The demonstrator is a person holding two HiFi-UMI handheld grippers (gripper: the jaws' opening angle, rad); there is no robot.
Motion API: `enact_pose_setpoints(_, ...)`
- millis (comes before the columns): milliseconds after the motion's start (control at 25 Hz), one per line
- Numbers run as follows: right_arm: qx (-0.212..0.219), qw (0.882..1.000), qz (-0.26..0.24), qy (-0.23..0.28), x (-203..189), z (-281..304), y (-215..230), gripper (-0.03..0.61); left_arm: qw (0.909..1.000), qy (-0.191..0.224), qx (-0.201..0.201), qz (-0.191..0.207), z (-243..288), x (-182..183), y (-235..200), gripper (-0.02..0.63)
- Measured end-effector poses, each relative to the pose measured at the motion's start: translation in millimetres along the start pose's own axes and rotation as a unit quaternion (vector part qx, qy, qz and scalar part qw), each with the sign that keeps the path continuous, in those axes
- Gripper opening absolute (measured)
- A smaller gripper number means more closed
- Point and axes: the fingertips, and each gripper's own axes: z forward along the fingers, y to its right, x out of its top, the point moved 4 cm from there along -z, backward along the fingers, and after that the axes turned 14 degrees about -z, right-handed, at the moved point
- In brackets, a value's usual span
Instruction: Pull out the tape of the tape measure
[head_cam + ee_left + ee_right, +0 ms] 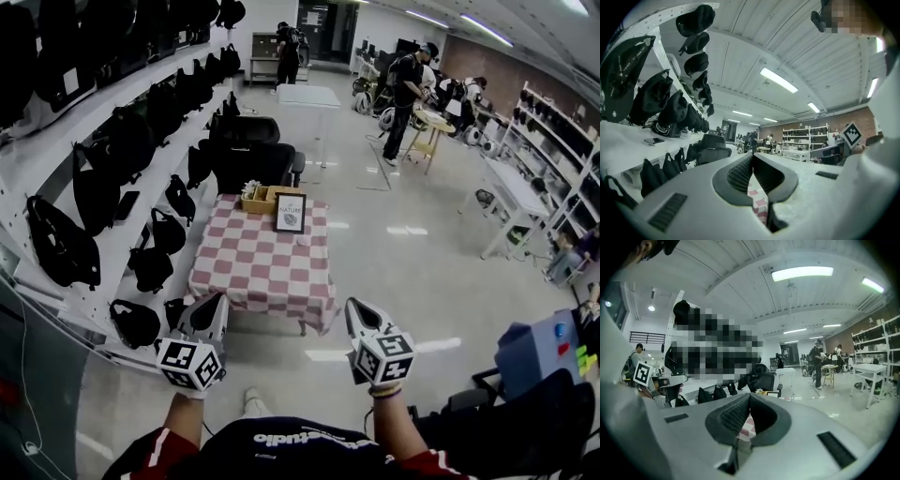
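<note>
I make out no tape measure for certain; a small pale object (302,241) lies on the checked tablecloth, too small to identify. My left gripper (217,302) is held up in front of my body, short of the table, jaws shut and empty. My right gripper (355,306) is beside it at the same height, also shut on nothing. In the left gripper view the left gripper (753,157) has its dark pads closed tip to tip, with the checked cloth showing below them. In the right gripper view the right gripper (749,397) looks the same.
A low table with a red-and-white checked cloth (253,267) stands ahead on the floor. On its far edge are a wooden box (260,198) and a framed sign (291,213). A white wall rack of black bags (122,169) runs along the left. Black office chairs (251,155) stand behind the table. People (406,89) stand far off.
</note>
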Motion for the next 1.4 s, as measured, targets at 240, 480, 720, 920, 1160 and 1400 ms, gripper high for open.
enact_pose_setpoints(240, -0.001, 1.0, -0.001, -0.001, 8.0, 46.3, 5.5, -0.005, 1.0, 0.0, 0.004, -0.001, 26.7, 10.6, -34.9, 0.006)
enact_pose_setpoints(480, -0.001, 1.0, 0.003, 0.003, 19.7, 88.6, 8.1, -0.005, 1.0, -0.004, -0.001, 0.0, 56.2, 25.6, -62.1, 0.006)
enact_pose_setpoints(720, -0.005, 1.0, 0.002, 0.004, 28.2, 122.2, 2.6, -0.005, 0.9999, -0.004, -0.012, -0.002, 73.9, 35.0, -89.0, 0.006)
enact_pose_setpoints(920, -0.004, 1.0, -0.003, 0.002, 38.7, 149.6, -8.3, -0.003, 0.9997, -0.002, -0.016, -0.019, 79.5, 38.8, -116.1, 0.006)
enact_pose_setpoints(1160, -0.01, 1.0, -0.02, -0.001, 49.1, 169.6, -23.4, -0.003, 0.9994, -0.001, -0.022, -0.026, 80.0, 38.7, -146.6, 0.007)
enact_pose_setpoints(1400, -0.014, 1.0, -0.023, -0.014, 46.7, 173.2, -28.5, -0.003, 0.9989, -0.002, -0.031, -0.036, 82.3, 35.8, -157.8, 0.006)
